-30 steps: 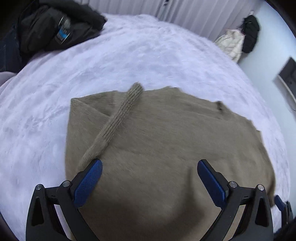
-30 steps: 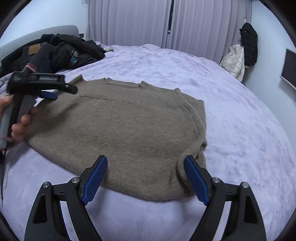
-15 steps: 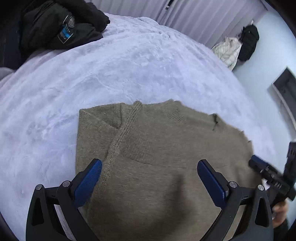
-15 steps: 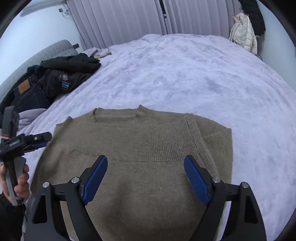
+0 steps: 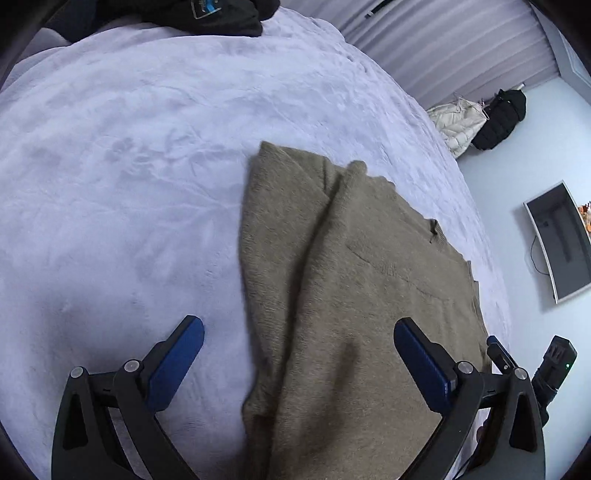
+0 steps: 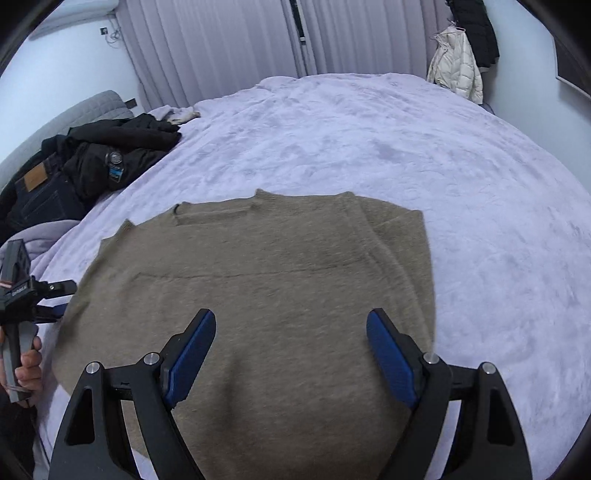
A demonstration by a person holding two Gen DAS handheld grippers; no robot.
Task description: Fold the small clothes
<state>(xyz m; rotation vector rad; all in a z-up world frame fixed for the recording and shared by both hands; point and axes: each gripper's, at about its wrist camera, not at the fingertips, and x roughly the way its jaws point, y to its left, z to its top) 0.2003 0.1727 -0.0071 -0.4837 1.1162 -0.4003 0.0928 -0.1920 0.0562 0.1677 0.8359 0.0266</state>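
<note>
Hovering low in the right wrist view, the right hand-held gripper (image 6: 290, 349) has its two blue pads wide apart with nothing pinched between them, and only the soft brown knitted sweater (image 6: 258, 280) shows below the gap. In the left wrist view the left hand-held gripper (image 5: 297, 363) is also spread wide and holds nothing; its one blue pad is over the sweater (image 5: 354, 295) and the other is over the fluffy pale purple bed cover (image 5: 122, 192). The sweater lies flat on the bed cover (image 6: 424, 155), with its neck hole at the far edge and one side folded in over the body, so that a long fold line runs along it. At the left edge of the right wrist view a person's hand (image 6: 26, 369) grips the grey handle of the left hand-held gripper (image 6: 40, 299), just beside the sweater's edge. Farther back, a heap of black clothes and dark blue jeans (image 6: 85, 162) sits on the bed near a grey padded headboard (image 6: 74, 114). Beyond the bed hang long pale purple curtains (image 6: 229, 48). A puffy white jacket (image 6: 456, 66) and a black coat (image 6: 476, 29) hang by the wall, well apart from the sweater.
</note>
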